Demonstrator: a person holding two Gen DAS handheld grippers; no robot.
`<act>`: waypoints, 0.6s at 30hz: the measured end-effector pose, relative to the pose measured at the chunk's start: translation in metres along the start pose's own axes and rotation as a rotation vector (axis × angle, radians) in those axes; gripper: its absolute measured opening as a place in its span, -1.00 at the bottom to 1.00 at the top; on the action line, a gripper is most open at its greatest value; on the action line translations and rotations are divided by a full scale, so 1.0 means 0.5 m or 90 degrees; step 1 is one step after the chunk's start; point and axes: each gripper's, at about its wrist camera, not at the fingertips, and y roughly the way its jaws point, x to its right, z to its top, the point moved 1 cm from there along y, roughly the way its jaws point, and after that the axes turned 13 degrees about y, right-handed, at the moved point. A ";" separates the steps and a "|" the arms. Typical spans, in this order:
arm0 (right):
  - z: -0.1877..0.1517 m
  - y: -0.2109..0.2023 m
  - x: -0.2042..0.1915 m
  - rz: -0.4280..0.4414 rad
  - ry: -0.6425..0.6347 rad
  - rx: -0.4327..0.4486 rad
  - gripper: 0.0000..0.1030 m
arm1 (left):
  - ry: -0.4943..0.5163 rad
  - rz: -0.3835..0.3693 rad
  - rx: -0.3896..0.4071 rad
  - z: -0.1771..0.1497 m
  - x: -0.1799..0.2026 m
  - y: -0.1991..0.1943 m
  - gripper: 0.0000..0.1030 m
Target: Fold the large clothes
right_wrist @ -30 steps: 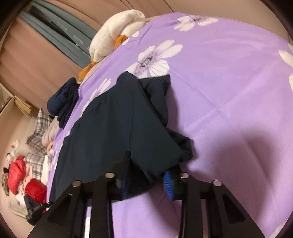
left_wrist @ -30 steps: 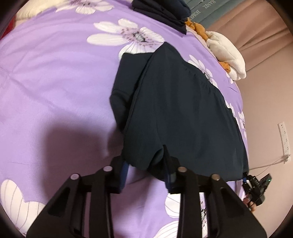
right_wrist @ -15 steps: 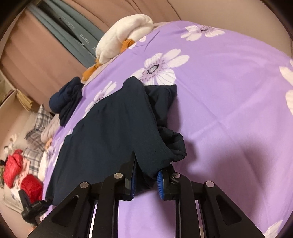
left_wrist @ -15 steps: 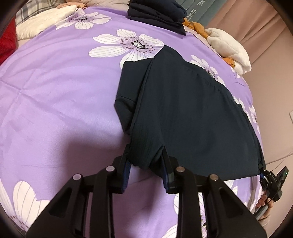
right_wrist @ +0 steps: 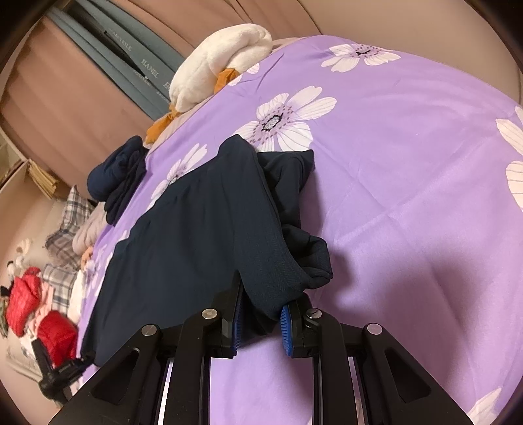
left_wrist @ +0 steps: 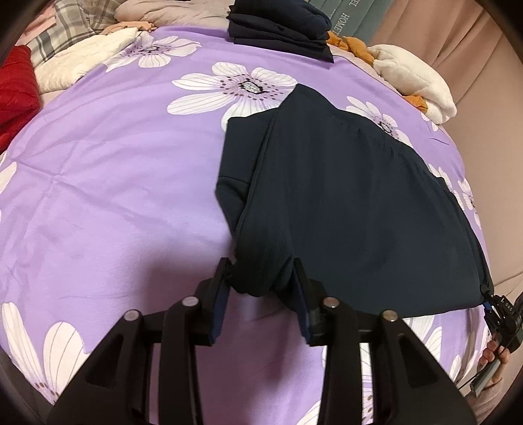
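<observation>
Two grippers engage one dark navy garment (left_wrist: 353, 209), which lies folded on the purple floral bedspread (left_wrist: 114, 183) toward its right edge in the left wrist view. In that view the left gripper (left_wrist: 261, 294) has a bunched near corner of the garment between its jaws; the jaws are opening, and a narrow gap shows on both sides of the fabric, so the pads no longer press it. A folded-under sleeve projects from the garment's left side. At the far edge of the bedspread sit a stack of dark folded clothes (left_wrist: 281, 29) and a white plush toy (left_wrist: 412, 81); a red cushion (left_wrist: 16, 94) lies at the left edge. The right gripper (left_wrist: 490, 310) appears at the garment's near right corner, gripped by a hand (left_wrist: 493, 363). In the right wrist view, the right gripper (right_wrist: 260, 323) is at a narrow setting, its blue pads (right_wrist: 285, 330) clamping the garment's near hem. A loose fold bulges just right of the jaws. The left gripper (right_wrist: 70, 367) shows at the garment's far lower-left corner.
</observation>
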 end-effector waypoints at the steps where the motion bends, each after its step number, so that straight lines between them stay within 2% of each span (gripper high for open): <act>1: 0.000 -0.001 0.003 -0.003 0.004 -0.001 -0.61 | 0.001 0.003 0.000 -0.003 -0.001 -0.001 -0.17; 18: -0.008 -0.019 0.009 -0.038 -0.004 0.002 -0.51 | 0.032 0.058 0.009 -0.022 0.000 -0.024 -0.05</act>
